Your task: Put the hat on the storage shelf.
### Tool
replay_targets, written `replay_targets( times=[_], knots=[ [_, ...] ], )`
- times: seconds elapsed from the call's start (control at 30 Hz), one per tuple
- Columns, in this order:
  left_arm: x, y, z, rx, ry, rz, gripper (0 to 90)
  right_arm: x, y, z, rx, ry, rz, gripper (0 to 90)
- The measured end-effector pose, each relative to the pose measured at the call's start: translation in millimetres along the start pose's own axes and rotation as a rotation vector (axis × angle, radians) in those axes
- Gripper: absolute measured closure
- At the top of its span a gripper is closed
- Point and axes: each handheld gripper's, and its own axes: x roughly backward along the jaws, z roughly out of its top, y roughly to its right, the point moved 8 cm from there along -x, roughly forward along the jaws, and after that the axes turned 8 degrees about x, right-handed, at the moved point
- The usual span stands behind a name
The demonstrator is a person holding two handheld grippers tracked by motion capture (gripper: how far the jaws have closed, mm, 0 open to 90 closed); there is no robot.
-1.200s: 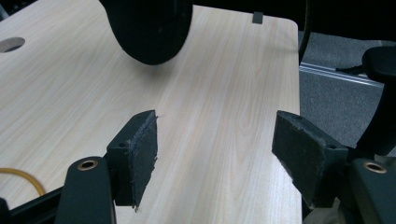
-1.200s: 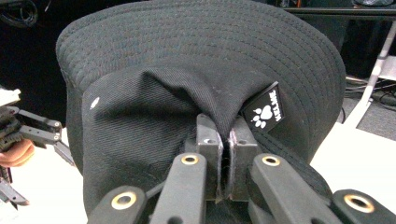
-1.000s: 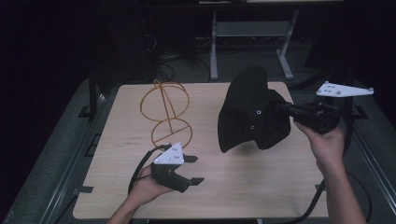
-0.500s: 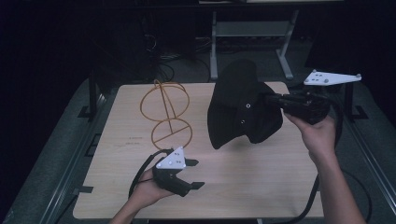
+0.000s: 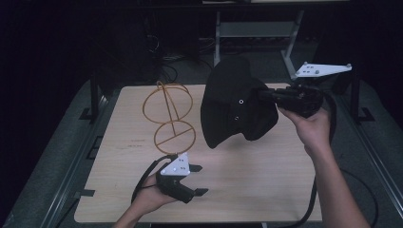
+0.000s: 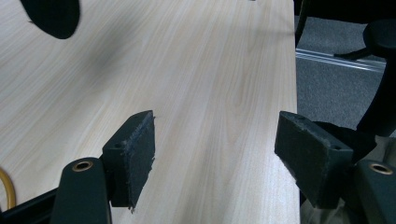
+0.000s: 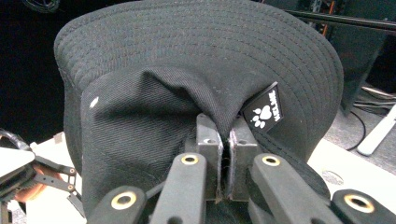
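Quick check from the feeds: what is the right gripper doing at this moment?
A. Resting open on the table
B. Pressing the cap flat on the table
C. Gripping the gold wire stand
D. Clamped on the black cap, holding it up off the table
D: the right gripper has its jaws shut on a fold of the black cap, which hangs above the table.

Light wooden table [image 5: 266, 180], gold wire stand [image 5: 169, 118] upright left of centre toward the far edge, dark frame around
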Motion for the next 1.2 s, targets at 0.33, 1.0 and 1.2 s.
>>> replay_targets(
  times=[0.33, 1.0, 1.2],
  knots=[
    [0.3, -0.8, -1.0, 0.0, 0.004, 0.004, 27.7, -11.8, -1.8, 14.2, 0.015, -0.004, 0.015, 86.1],
    [2.7, -3.6, -3.3, 0.009, -0.003, 0.014, 26.3, -34.3, -4.7, 40.7, 0.02, -0.001, 0.054, 86.1],
    [2.7, -4.3, -3.3, 0.014, 0.001, 0.012, 25.7, -39.3, -7.3, 49.2, 0.026, 0.001, 0.065, 86.1]
  ],
)
